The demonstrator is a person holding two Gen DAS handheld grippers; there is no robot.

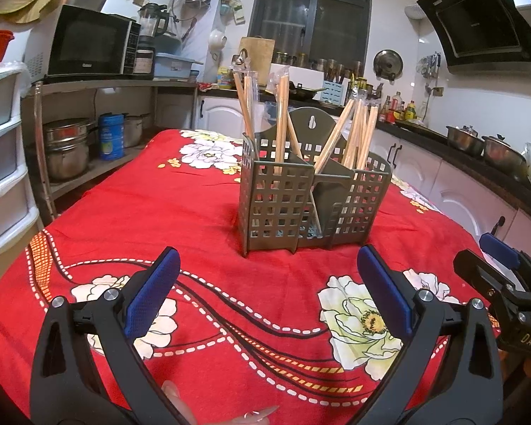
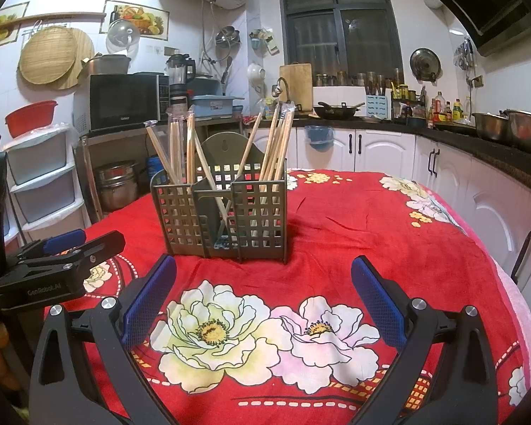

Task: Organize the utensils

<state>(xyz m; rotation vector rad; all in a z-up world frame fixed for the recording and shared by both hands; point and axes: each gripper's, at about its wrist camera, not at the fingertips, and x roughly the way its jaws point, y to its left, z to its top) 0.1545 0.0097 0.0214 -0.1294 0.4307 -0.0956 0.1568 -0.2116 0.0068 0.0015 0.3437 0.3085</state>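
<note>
Holder: a grey lattice-walled utensil holder point(image 1: 313, 191) point(image 2: 226, 212) stands upright on the table, ahead of both grippers and apart from them.
Compartments: a left section, a right section and a narrower middle one, with a taller back plate bearing a keyhole slot.
Contents: wooden chopsticks point(image 1: 281, 120) point(image 2: 180, 148), some with clear wrapping at their tops, lean in the left section; a second bundle of chopsticks point(image 1: 357, 131) point(image 2: 278, 141) leans in the right section. One stick slants down into the middle section.
Surface: a red floral tablecloth point(image 1: 209, 212) point(image 2: 354, 219) covers the table under the holder.
Left gripper point(image 1: 265, 287): released, blue pads spread wide with nothing between them, hovering over the cloth short of the holder.
Right gripper point(image 2: 263, 294): also released, pads wide apart and holding nothing, likewise short of the holder.
Surroundings: a microwave point(image 1: 92, 40) point(image 2: 124, 101) sits on a shelf to the left; steel pots point(image 1: 67, 152) stand on the shelf below it.
</note>
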